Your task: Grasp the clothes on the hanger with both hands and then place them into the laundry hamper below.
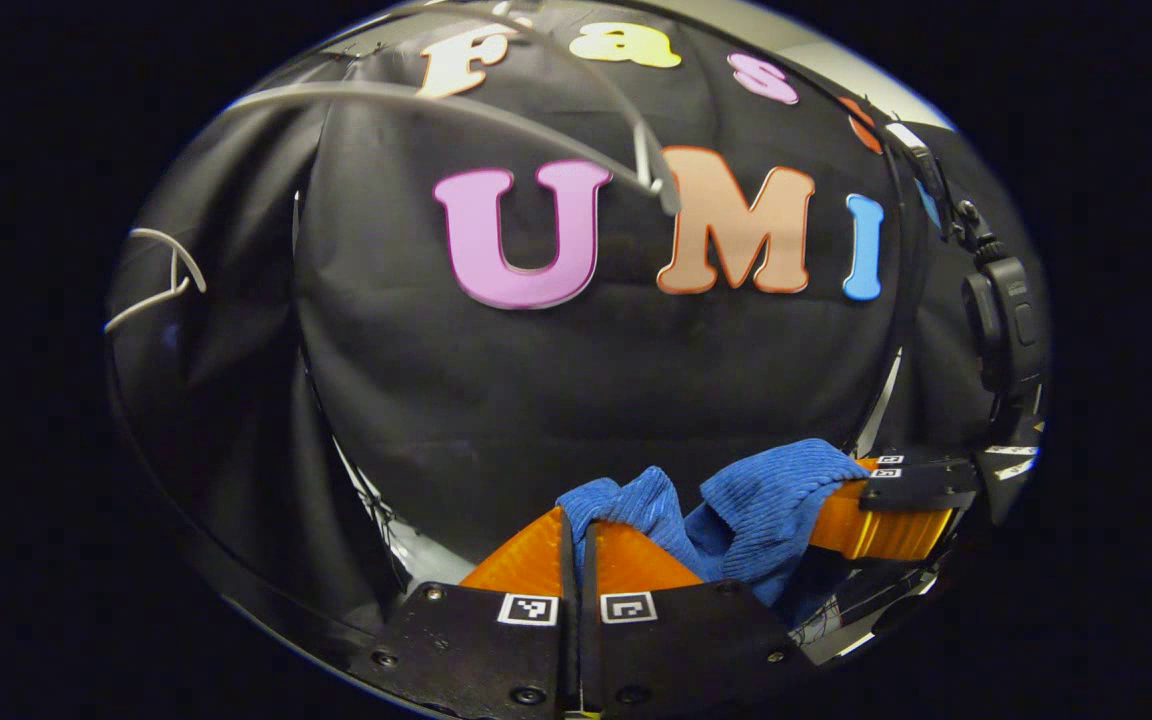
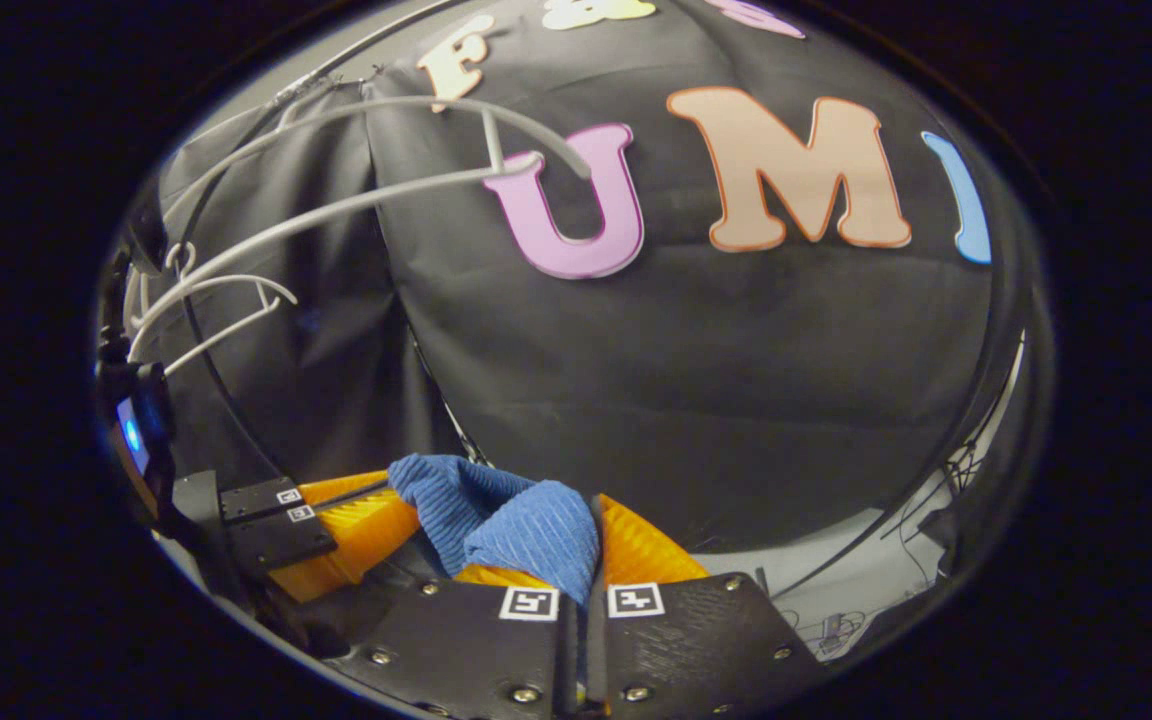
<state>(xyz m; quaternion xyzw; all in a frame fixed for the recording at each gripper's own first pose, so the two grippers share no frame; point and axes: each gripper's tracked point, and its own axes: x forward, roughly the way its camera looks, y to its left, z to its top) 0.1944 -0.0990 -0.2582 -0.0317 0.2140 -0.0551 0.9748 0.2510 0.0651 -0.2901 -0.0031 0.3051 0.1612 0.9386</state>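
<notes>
A blue ribbed cloth [image 1: 736, 500] hangs bunched between my two grippers. In the left gripper view my left gripper [image 1: 576, 515] is shut, with a fold of the cloth pinched between its fingers. My right gripper [image 1: 841, 500] comes in from the right with the other end of the cloth draped over it. In the right gripper view my right gripper [image 2: 594, 505] is shut on the cloth [image 2: 516, 520], and the left gripper [image 2: 376, 500] sits close at the lower left. A bare white hanger [image 1: 416, 95] [image 2: 356, 205] curves overhead, apart from the cloth.
A second white hanger [image 1: 161, 285] [image 2: 226, 300] hangs at the left by the booth's dark cloth wall. A black device [image 1: 1001, 320] is mounted on the frame at the right. Loose cables [image 2: 936, 520] lie on the pale floor low on the right.
</notes>
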